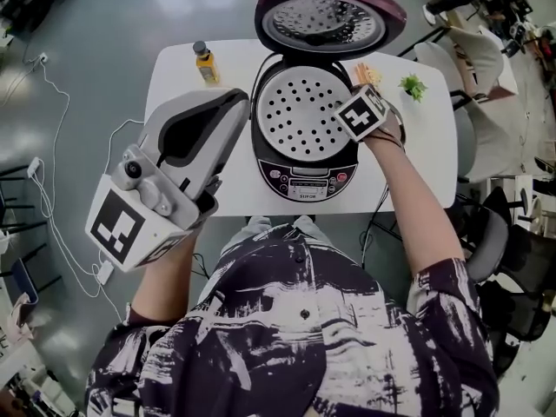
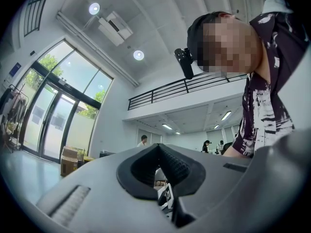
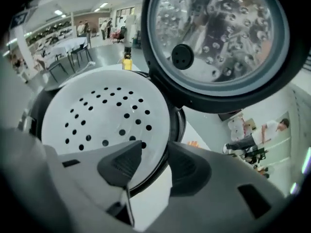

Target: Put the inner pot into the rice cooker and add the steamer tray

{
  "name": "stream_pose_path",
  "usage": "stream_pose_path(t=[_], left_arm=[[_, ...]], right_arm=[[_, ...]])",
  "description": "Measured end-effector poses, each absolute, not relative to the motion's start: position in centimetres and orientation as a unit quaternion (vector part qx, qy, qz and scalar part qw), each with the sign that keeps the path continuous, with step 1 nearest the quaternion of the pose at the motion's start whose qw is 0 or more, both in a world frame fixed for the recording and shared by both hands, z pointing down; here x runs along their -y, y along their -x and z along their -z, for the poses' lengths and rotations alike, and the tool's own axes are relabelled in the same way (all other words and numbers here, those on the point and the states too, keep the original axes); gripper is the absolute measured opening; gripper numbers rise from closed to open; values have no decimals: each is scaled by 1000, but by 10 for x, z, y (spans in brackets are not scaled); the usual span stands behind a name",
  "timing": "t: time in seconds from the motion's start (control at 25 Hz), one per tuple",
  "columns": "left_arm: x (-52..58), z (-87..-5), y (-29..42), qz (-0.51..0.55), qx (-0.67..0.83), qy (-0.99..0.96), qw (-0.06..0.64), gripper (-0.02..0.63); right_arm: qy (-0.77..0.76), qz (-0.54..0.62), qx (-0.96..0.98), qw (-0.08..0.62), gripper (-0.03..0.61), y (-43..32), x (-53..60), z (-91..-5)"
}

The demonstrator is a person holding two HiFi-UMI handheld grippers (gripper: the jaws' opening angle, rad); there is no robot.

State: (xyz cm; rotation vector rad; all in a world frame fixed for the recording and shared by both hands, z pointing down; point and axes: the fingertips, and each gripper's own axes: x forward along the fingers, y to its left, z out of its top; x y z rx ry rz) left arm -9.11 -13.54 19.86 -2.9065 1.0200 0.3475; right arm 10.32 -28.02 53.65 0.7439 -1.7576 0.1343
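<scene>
At the rice cooker (image 1: pixel 304 182), the right gripper (image 3: pixel 155 152) loosely straddles the steamer tray (image 3: pixel 97 115).

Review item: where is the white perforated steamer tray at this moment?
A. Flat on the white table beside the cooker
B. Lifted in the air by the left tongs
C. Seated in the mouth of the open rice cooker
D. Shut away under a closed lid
C: the white perforated steamer tray sits level inside the rim of the dark rice cooker, whose maroon lid stands open behind it.

Open office hall, mezzanine railing (image 2: pixel 165 92), glass doors (image 2: pixel 53 115)
</scene>
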Motion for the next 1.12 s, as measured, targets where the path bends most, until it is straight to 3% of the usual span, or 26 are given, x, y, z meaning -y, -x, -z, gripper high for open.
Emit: stream_pose_path(t=[0.24, 0.4, 0.52, 0.68, 0.76, 0.88, 1.12], left_arm=[[132, -198, 93, -110, -333, 936, 21, 5], [131, -199, 95, -109, -336, 935, 21, 5], [132, -200, 95, -109, -337, 935, 21, 5], [135, -200, 88, -106, -333, 937, 21, 5], [137, -198, 81, -103, -328, 939, 22, 5], [141, -197, 66, -97, -320, 942, 25, 5], [151, -206, 29, -75, -310, 948, 21, 5]], right_arm=[[-321, 10, 740, 590, 144, -101, 283, -541], [-348, 5, 755, 555, 143, -100, 286, -522], [-383, -10, 813, 439, 140, -88, 288, -468], [-386, -85, 911, 120, 67, -74, 260, -342], [-371, -101, 923, -1, 28, -80, 236, -286], [-384, -52, 921, -52, 14, -95, 205, -238], [-383, 39, 923, -30, 0, -93, 161, -212]])
